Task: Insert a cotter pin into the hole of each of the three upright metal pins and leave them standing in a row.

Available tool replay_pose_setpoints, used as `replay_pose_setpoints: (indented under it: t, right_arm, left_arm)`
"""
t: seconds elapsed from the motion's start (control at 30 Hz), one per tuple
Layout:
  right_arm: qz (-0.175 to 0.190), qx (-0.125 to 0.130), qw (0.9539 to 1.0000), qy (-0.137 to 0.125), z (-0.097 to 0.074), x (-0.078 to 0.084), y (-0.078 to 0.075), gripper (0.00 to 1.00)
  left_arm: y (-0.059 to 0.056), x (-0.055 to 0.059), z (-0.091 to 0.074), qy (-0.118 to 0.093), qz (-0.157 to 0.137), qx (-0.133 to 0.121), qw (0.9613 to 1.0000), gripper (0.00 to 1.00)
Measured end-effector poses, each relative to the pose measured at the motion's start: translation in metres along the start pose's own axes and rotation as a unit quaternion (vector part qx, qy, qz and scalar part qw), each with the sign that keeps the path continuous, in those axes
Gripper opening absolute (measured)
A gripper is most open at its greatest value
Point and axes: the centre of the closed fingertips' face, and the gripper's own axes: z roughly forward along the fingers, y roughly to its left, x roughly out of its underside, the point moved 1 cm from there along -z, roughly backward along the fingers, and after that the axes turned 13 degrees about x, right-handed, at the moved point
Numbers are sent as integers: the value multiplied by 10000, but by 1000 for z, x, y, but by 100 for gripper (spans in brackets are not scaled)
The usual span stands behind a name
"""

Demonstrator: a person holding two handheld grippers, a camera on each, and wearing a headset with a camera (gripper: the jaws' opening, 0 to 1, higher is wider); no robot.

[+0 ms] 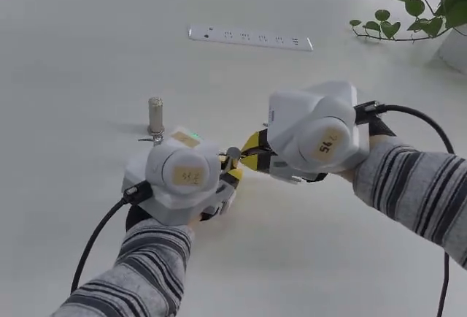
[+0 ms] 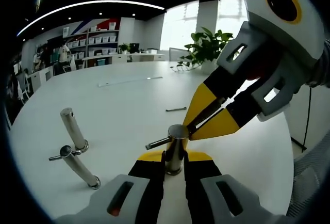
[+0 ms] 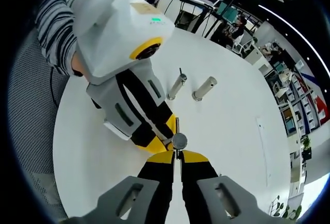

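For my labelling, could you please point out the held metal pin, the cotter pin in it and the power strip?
held metal pin (image 2: 176, 149), left gripper view, its shaft.
cotter pin (image 2: 157, 143), left gripper view, its protruding end.
power strip (image 1: 250, 38), head view, its middle.

Head view: high and behind the left gripper (image 1: 232, 177) and right gripper (image 1: 246, 156), facing forward and down onto the white tabletop (image 1: 87, 39) at middling range. The power strip (image 1: 250, 38) lies far up the field.

Left gripper view: low over the tabletop, looking along its own jaws, very near the metal pin (image 2: 176, 146) they clamp. The right gripper enters from the right.

Right gripper view: rolled and steeper, looking down at close range on the pin's head and the cotter pin (image 3: 177, 123) its jaws pinch.

Shared: all three views take in this pin. Both gripper views also take in two other pins (image 2: 72, 128) to the side.
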Motion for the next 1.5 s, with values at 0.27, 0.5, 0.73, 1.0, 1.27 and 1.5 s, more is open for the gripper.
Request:
replay_pose_setpoints:
  t: [0.27, 0.5, 0.73, 1.0, 1.27, 1.5]
  right_arm:
    - [403, -36, 9992, 21, -12, 5, -4, 9]
    - [565, -42, 9984, 7, -12, 6, -4, 3]
    - [671, -19, 9977, -15, -8, 5, -3, 0]
    - [568, -44, 9984, -13, -6, 2, -4, 0]
    - [553, 27, 9985, 4, -6, 2, -5, 0]
    - [560, 43, 9984, 42, -5, 2, -7, 0]
  left_arm:
    - [0, 1, 0, -32, -84, -16, 10000, 10]
    - [0, 1, 0, -26, -90, -45, 9999, 10]
    - [0, 1, 1, -17, -63, -108, 9999, 10]
    - [0, 0, 0, -7, -49, -151, 9999, 10]
    - [1, 1, 1, 38, 41, -170, 9998, 10]
    - [3, 11, 1, 253, 33, -63, 9997, 11]
